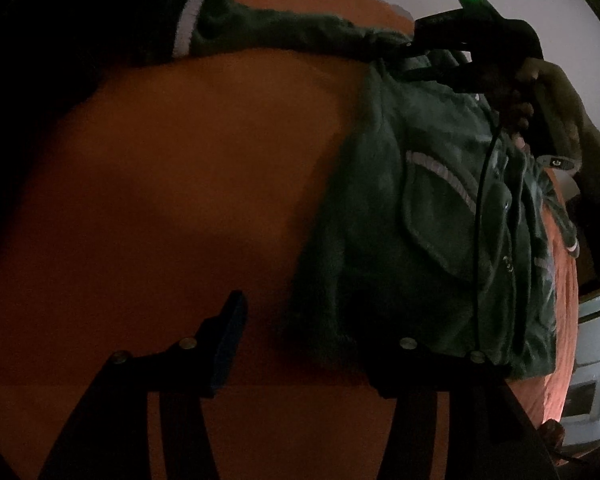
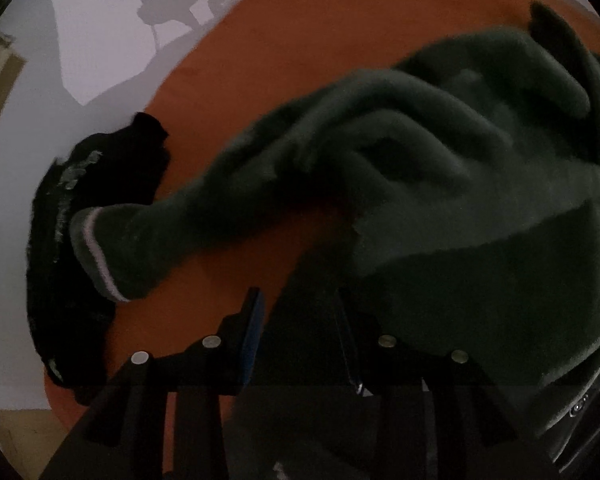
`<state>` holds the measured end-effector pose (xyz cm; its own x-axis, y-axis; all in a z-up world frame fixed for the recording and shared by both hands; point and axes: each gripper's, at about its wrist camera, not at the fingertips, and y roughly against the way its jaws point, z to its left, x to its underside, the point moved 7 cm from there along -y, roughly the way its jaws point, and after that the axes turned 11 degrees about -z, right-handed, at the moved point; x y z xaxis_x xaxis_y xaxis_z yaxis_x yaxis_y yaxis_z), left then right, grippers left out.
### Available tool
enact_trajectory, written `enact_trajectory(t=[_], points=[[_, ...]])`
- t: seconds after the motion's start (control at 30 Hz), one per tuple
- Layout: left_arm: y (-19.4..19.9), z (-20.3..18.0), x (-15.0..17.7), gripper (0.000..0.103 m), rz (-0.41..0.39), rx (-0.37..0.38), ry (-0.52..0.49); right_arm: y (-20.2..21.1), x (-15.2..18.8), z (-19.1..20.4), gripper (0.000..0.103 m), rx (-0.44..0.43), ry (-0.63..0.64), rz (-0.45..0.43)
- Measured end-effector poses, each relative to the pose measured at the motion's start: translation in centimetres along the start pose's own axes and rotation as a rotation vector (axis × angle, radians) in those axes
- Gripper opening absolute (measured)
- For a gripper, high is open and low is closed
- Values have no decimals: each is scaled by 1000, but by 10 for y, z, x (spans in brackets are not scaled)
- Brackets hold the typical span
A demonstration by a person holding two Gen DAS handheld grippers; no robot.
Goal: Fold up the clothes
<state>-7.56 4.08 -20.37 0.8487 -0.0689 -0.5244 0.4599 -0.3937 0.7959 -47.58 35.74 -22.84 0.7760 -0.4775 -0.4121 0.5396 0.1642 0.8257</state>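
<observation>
A dark green fleece jacket (image 1: 432, 216) with grey-striped cuffs lies on an orange bed cover (image 1: 160, 184). One sleeve stretches across the far side to its cuff (image 1: 188, 20). My left gripper (image 1: 312, 340) is open at the jacket's near edge; its right finger is hidden under the fleece. My right gripper (image 2: 300, 332) has its jaws a little apart around a fold of the jacket (image 2: 440, 184), and I cannot tell if it pinches the cloth. In the left wrist view it (image 1: 452, 44) sits at the jacket's far end. The sleeve cuff (image 2: 96, 252) hangs left.
A black garment (image 2: 84, 248) lies at the bed's edge by the sleeve cuff, also seen in the left wrist view (image 1: 60, 20). A pale wall (image 2: 100, 52) is behind the bed. White furniture (image 1: 592, 360) stands beyond the bed's right edge.
</observation>
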Motion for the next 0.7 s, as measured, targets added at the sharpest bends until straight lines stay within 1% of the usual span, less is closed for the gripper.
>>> enact_trajectory(t=[0.07,0.2,0.33,0.43,0.5,0.57,0.67,0.7], points=[[-2,-3,2,54,4,-5,-20,-9,4,-4,35,7,-12,20],[-2,-6,6,34,3,-14,-63,-9,7,-13,35,2,-42,36],[1,-4,7,33,10,-17,-65,-2,-2,-12,35,4,-39,-2],[2,1,7,34,18,-10,-48,0,-7,-10,35,19,-30,-12],[2,1,8,34,21,-9,-48,-5,-7,-7,35,25,-28,-2],[1,2,9,34,24,-7,-48,-14,-5,-6,35,59,-11,19],[1,2,10,33,28,-1,-49,-31,0,-9,35,125,-12,77],[3,1,11,27,24,0,-52,-32,0,-10,35,138,-24,86]])
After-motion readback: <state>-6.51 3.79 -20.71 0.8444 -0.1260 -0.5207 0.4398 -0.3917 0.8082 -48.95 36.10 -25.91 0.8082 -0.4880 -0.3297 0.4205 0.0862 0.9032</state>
